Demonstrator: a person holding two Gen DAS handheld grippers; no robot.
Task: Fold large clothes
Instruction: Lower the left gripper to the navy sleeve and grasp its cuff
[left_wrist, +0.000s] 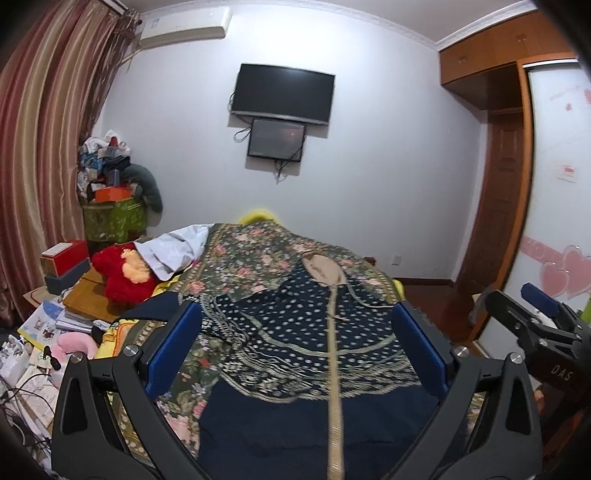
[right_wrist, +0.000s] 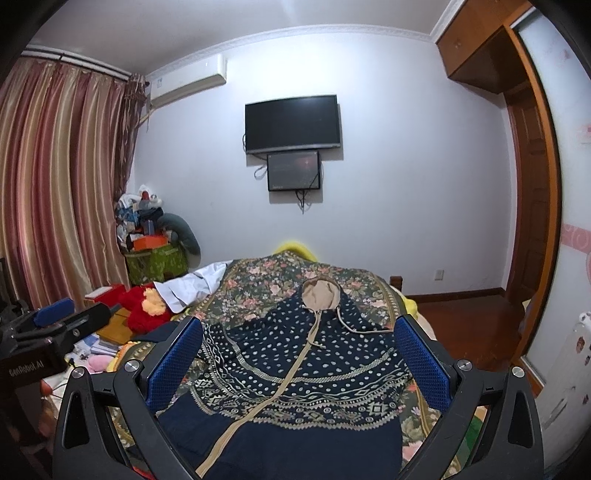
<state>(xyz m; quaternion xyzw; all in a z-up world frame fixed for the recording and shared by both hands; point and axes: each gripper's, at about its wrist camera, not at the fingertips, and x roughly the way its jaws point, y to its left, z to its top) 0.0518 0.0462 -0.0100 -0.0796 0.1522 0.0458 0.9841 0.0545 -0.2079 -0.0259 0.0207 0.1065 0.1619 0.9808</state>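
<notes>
The bed (right_wrist: 258, 273) filled the middle of both views, covered by a dark floral spread (left_wrist: 236, 258). A navy hoodie (right_wrist: 303, 369) lay flat on the spread, front up, its hood (right_wrist: 319, 293) toward the far wall and its hem toward the cameras. The lower part was plain navy; the chest carried pale dots and bands of pattern. A tan zipper strip (right_wrist: 291, 373) ran from the hood down to the hem, and a drawstring (right_wrist: 345, 325) curled beside the hood on the right. One sleeve (left_wrist: 225, 325) lay folded across the hoodie's left side.

Striped curtains (right_wrist: 55, 184) hung at the left. A black TV (right_wrist: 292, 123) was fixed to the white wall, with a smaller screen (right_wrist: 293, 171) just below it. A wooden wardrobe (left_wrist: 491, 122) stood at the right. A white cloth (right_wrist: 192, 286) lay on the bed's far left edge, and a red plush toy (left_wrist: 123, 273) sat beside it. Boxes, books and a green bin (left_wrist: 112, 218) crowded the left floor.

The left gripper (left_wrist: 297, 354) hung above the hoodie's lower half, jaws spread wide and holding nothing. The right gripper (right_wrist: 299, 365) hung over the same garment, its jaws likewise wide apart and empty. Each gripper showed at the edge of the other's view, side by side and apart.
</notes>
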